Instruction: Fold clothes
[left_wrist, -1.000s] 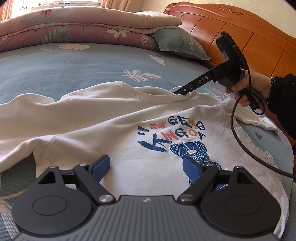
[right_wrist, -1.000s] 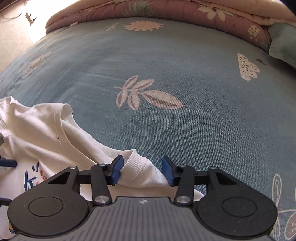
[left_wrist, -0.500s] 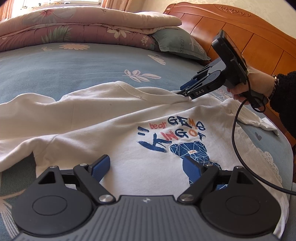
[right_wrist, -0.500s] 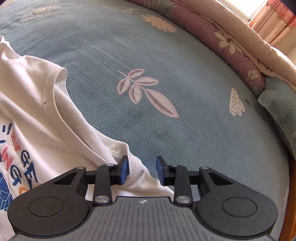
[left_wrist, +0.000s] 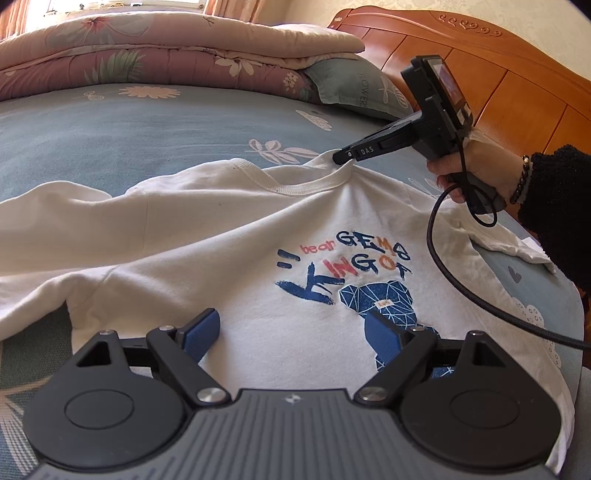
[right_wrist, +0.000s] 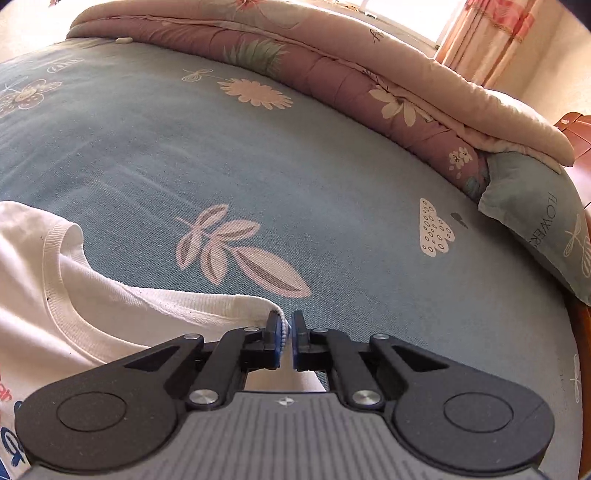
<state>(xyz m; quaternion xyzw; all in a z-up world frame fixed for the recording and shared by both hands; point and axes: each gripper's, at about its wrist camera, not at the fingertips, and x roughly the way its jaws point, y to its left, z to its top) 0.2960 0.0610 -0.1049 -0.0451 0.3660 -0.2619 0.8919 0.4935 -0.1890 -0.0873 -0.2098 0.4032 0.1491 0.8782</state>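
A white T-shirt (left_wrist: 221, 240) with a blue bear print and the words "bear GEMS KING OF" lies spread face up on the blue bedsheet. My left gripper (left_wrist: 291, 330) hovers open over the shirt's lower front, nothing between its blue pads. My right gripper (right_wrist: 284, 338) is shut on the ribbed collar (right_wrist: 255, 308) at the shoulder end of the neckline. In the left wrist view the right gripper (left_wrist: 341, 157) pinches that collar and lifts it slightly, held by a hand (left_wrist: 476, 170) in a black sleeve.
The blue sheet (right_wrist: 258, 147) with leaf and flower prints stretches beyond the shirt. A folded pink floral quilt (left_wrist: 166, 55) and a grey-green pillow (left_wrist: 362, 92) lie at the far side. A wooden headboard (left_wrist: 517, 74) stands on the right. A black cable (left_wrist: 461, 280) trails over the shirt.
My right gripper closed from open onto the collar and raised it a little, puckering the cloth. My left gripper stayed open in place.
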